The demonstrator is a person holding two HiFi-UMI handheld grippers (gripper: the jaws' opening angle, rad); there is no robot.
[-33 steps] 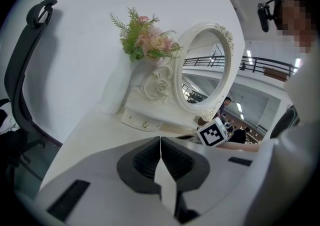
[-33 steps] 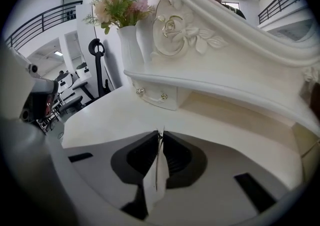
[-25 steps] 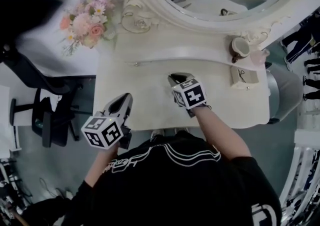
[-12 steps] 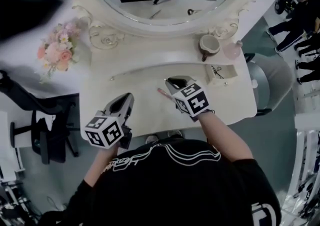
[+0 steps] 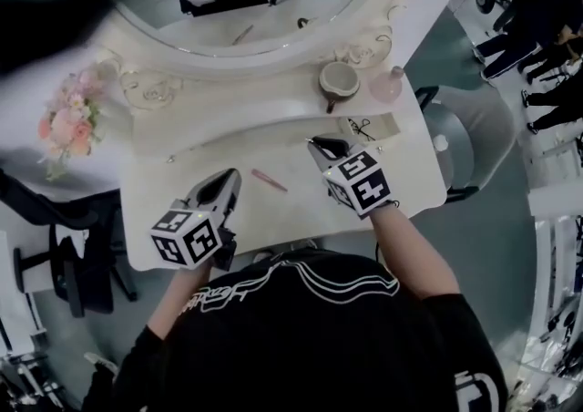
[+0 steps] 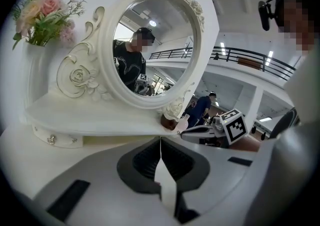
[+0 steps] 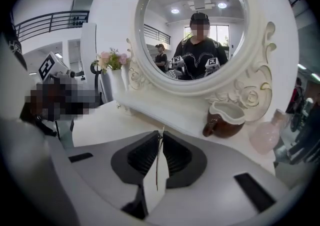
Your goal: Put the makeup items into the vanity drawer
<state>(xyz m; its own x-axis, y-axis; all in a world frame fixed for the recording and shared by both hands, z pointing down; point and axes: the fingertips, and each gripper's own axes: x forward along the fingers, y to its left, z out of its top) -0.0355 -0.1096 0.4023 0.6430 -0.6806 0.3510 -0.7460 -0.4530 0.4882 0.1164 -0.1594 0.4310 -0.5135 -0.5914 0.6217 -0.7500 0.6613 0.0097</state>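
Observation:
A slim pink makeup stick [image 5: 269,180] lies loose on the white vanity top [image 5: 182,210], between my two grippers. My left gripper [image 5: 228,180] [image 6: 160,142] hovers over the front left of the top, shut and empty. My right gripper [image 5: 321,142] [image 7: 161,132] is to the right of the stick, near a small white tray [image 5: 387,123] holding a black item. Its jaws are shut, and only a thin dark line shows between the pads. Under the raised shelf [image 6: 100,120] sits a drawer front with a small knob [image 6: 50,140].
On the shelf stand a brown-and-white cup [image 5: 339,82] [image 7: 225,120] and a pink bottle [image 5: 387,85] [image 7: 267,135]. An oval mirror [image 5: 237,0] rises behind them, with flowers [image 5: 66,123] at the left. A black chair [image 5: 55,246] is left of the vanity, a grey stool [image 5: 455,150] right.
Both grippers have moved to the right along the vanity top and risen a little. The pink stick, unseen a second ago, now lies in the open left of the right gripper.

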